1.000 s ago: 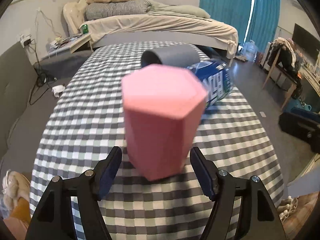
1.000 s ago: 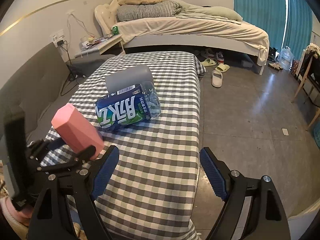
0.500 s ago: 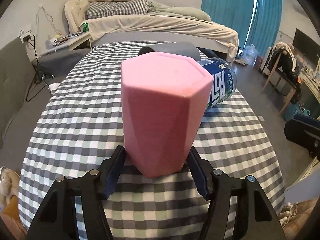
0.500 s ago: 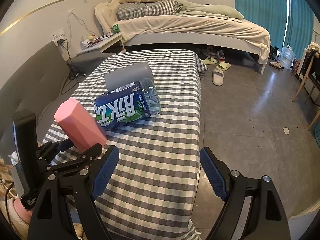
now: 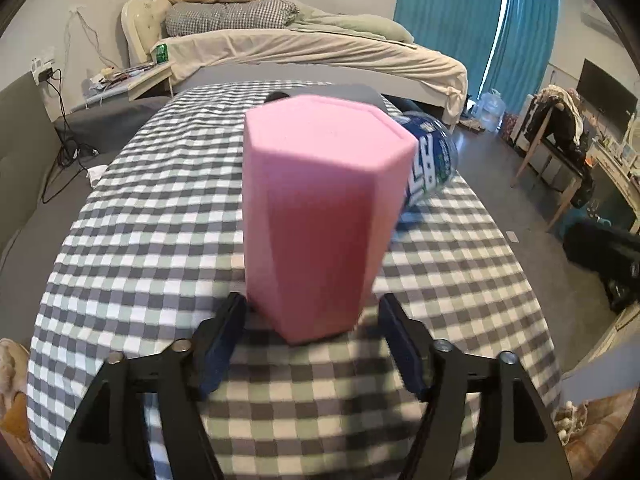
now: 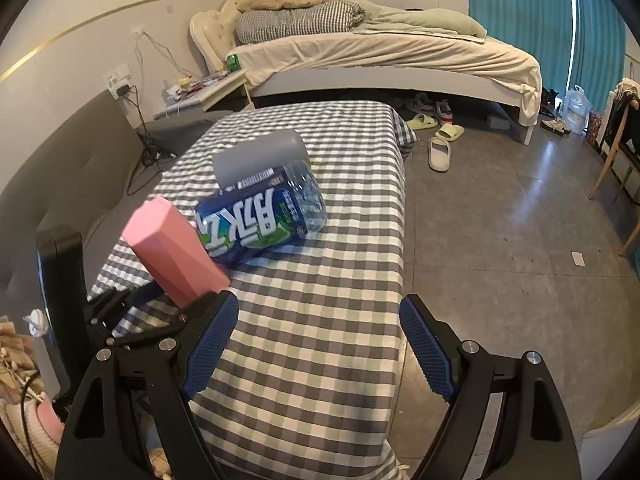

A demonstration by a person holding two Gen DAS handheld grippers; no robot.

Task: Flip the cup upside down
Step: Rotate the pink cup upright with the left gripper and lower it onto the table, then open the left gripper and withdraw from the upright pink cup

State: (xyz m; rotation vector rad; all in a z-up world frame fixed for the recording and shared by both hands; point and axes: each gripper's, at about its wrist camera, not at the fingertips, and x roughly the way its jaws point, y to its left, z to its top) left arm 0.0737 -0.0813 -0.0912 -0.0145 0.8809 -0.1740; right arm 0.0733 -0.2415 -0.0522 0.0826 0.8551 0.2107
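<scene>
A pink hexagonal cup (image 5: 320, 216) stands upside down on the checked tablecloth (image 5: 140, 216), closed base up. My left gripper (image 5: 312, 340) is open, its blue-padded fingers (image 5: 218, 354) just clear of the cup's lower sides. In the right wrist view the cup (image 6: 172, 248) stands at the table's left front, with the left gripper (image 6: 132, 308) behind it. My right gripper (image 6: 316, 344) is open and empty, over the table's front right part.
A large blue-labelled water bottle (image 6: 264, 216) lies on its side just behind the cup, with a grey cylinder (image 6: 260, 156) lying behind it. The table's right edge (image 6: 402, 216) drops to a tiled floor. A bed (image 6: 380, 52) stands beyond.
The left gripper lowered the tilted cup to stand base-up on the cloth, then its fingers opened off the cup's sides. The right gripper stayed put.
</scene>
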